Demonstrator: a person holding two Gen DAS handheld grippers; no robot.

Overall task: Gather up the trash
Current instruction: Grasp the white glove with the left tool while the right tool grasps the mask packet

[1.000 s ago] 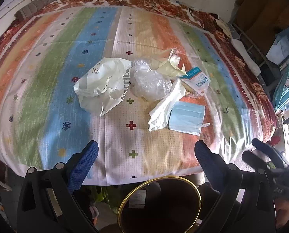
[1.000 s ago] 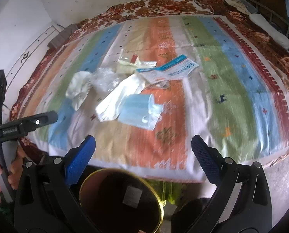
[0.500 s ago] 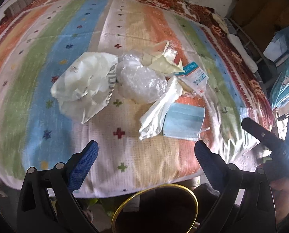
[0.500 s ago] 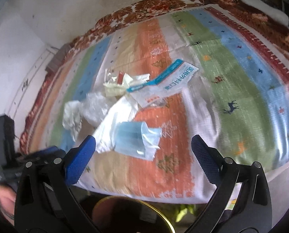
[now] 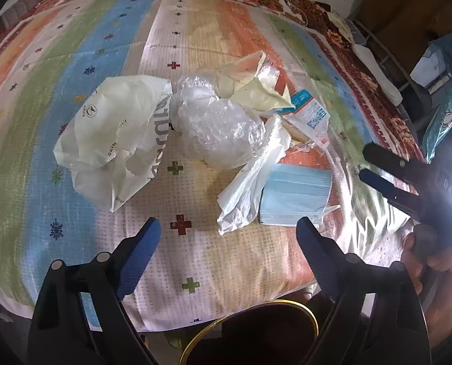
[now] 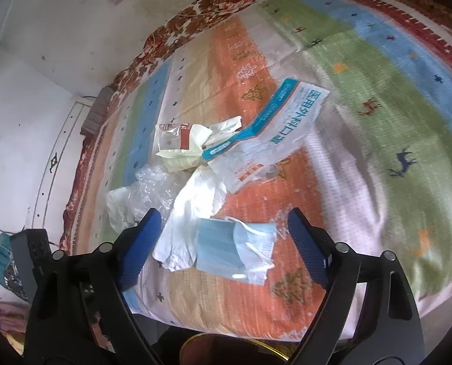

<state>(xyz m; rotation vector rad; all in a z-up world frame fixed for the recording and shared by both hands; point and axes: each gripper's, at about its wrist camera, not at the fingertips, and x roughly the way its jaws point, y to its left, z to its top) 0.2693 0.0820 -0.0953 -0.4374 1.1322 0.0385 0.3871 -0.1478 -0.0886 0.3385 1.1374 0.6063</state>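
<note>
Left gripper (image 5: 227,229) hangs over the near edge of the bed (image 5: 195,24) with its jaws spread wide, having just closed a little, and nothing sits between them but the striped cover. Beyond it lies the heap of trash: a crumpled white paper bag (image 5: 116,140) on the left, a clear plastic bag (image 5: 216,127) touching its right side, a yellowish wrapper (image 5: 256,91) behind that, and a printed packet (image 5: 309,112) to the far right. Nearer, a white plastic glove (image 5: 247,191) lies against a blue face mask (image 5: 295,197), which sits just beyond the right finger. A gold-rimmed bin (image 5: 256,331) stands below the bed's edge. At the right, a hand (image 5: 435,276) holds the other gripper's dark handle.

Right gripper (image 6: 221,231), seen from its own camera, is also open, its jaws having just narrowed slightly, and touches nothing. The face mask (image 6: 229,249) lies between its two fingers, below them on the cover, with the glove (image 6: 189,213) overlapping its left side. Farther off lie the printed packet (image 6: 283,118), the yellowish wrapper (image 6: 183,149) and the clear plastic bag (image 6: 146,188).
</note>
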